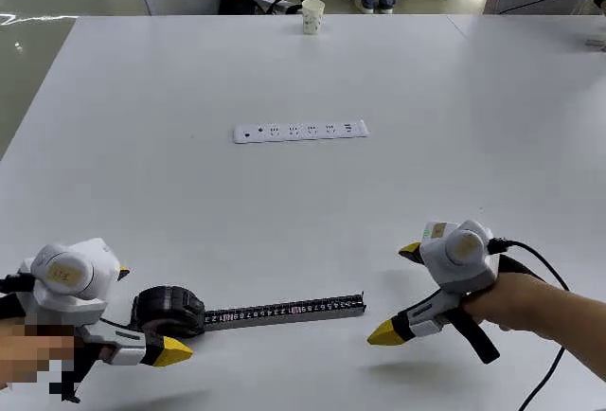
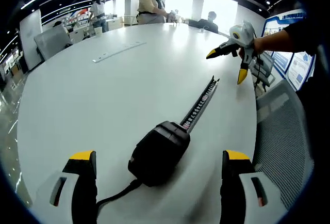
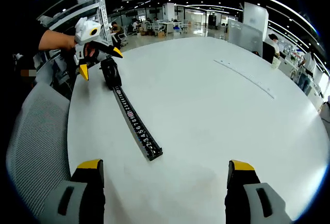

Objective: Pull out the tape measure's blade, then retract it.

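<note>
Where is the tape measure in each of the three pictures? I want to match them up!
Head view: the tape measure is at the bottom left, and its blade stretches right.
Left gripper view: the tape measure is low in the middle, and its blade runs up and right.
Right gripper view: the tape measure is at the upper left, and its blade comes down toward the middle.
Shared landmark: the white power strip lies beyond it in all three.

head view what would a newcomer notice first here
The black tape measure at lower left, its blade pulled out flat across the white table. The open left gripper straddles it, and the open right gripper is just past the blade's tip.
</note>
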`<state>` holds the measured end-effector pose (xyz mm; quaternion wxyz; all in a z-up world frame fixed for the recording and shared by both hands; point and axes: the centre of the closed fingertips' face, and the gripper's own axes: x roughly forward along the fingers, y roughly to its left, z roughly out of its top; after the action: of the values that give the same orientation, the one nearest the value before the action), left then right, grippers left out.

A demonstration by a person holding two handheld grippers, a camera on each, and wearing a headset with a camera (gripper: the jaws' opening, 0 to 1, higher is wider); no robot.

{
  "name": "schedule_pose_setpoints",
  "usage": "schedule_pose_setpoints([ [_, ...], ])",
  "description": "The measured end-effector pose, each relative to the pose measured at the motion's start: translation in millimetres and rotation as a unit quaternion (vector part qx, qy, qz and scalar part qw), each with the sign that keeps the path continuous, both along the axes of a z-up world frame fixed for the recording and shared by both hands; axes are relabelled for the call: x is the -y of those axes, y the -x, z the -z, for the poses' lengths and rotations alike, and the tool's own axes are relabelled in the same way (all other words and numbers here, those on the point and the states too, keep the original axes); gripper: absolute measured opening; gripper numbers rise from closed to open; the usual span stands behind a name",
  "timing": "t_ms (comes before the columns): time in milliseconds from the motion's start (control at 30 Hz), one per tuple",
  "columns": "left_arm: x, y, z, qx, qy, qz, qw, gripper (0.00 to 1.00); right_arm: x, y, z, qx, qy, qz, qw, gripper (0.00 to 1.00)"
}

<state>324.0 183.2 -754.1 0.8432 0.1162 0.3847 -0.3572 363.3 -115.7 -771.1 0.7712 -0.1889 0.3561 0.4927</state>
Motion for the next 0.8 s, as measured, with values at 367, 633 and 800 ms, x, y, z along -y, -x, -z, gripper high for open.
schedule_pose_setpoints([
  [367,-14.5,-1.3,-17.1,0.058,0.040,-0.068,0.9952,0.99,14.1,1.9,-23.3,0.041,-0.056,0.054,0.9961,0.99],
  [633,-20.4,10.7,-20.1,0.082,0.038,-0.075,0.9931,0.99,30.9,21.8,-26.1,0.062,-0.064,0.049,0.9948,0.99],
  [800,-23.9,17.8,-16.6,0.080,0.037,-0.081,0.9928,0.99,46.3,27.1,-25.0,0.061,-0.062,0.071,0.9936,0.99],
])
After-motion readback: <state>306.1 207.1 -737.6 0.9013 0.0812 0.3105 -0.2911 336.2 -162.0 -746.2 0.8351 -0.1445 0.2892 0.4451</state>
